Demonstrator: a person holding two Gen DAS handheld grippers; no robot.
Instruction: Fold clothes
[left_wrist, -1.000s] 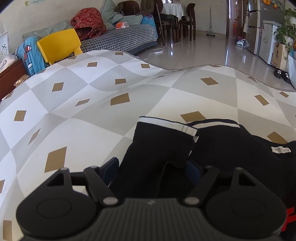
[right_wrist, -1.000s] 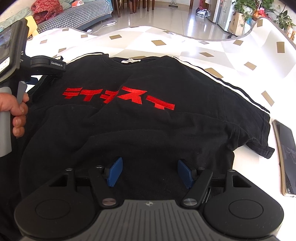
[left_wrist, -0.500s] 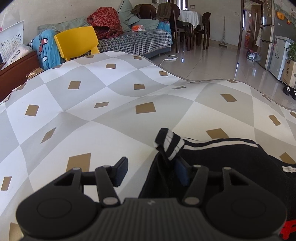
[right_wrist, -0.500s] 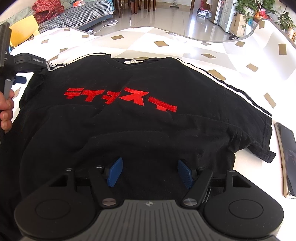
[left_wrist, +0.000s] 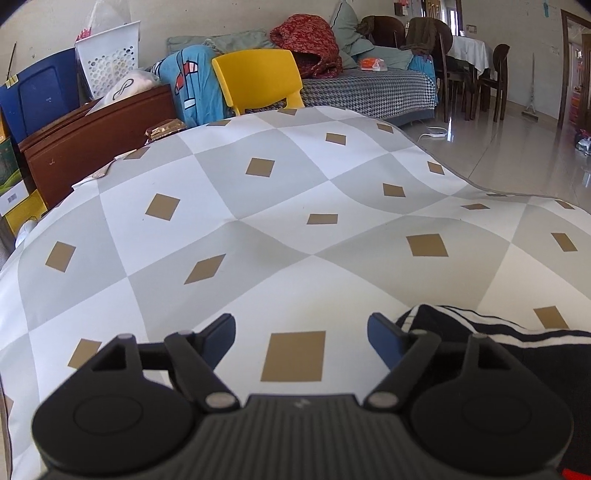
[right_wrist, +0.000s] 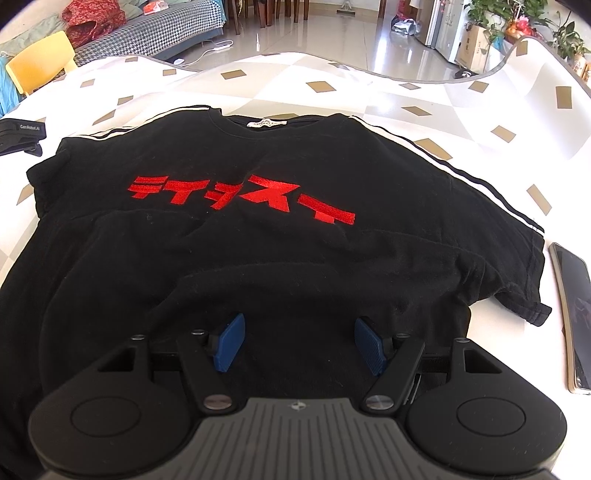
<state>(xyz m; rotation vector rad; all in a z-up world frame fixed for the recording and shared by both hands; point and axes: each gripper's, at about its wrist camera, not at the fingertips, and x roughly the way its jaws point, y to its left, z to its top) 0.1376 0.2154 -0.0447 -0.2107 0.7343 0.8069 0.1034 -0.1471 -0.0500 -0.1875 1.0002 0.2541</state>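
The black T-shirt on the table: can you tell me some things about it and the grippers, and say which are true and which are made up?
1. The black T-shirt has red lettering on its front. True.
2. The left gripper is clamped on the sleeve. False: its jaws stand open over the bare tablecloth.
3. A phone lies on the shirt. False: it lies beside it, on the cloth.
4. The right gripper has open jaws above the shirt's lower part. True.
5. The shirt is folded in half. False: it lies spread out.

Your surroundings: grey-white diamond-patterned tablecloth (left_wrist: 258, 229) under everything. Dark slim smartphone (right_wrist: 572, 317) at your 3 o'clock. Yellow plastic chair (left_wrist: 258, 79) at 12, white perforated laundry basket (left_wrist: 107, 62) at 10.
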